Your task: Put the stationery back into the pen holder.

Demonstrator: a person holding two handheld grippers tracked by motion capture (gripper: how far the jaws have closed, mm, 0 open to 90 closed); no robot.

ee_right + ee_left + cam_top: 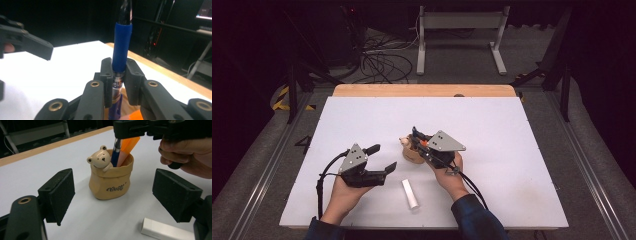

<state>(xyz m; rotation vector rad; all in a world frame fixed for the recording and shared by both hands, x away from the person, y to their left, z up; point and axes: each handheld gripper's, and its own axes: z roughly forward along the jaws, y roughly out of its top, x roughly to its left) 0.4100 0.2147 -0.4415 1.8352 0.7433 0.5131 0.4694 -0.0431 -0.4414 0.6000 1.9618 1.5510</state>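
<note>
The right tongs [117, 82] are clamped on a blue pen [122, 47], holding it upright with its lower end inside the bear pot [111, 181] beside an orange item [127, 147]. The left tongs [113, 195] stand wide open and empty, near the pot. A white stick [410, 193] lies on the surface [512, 130] between the hands.
</note>
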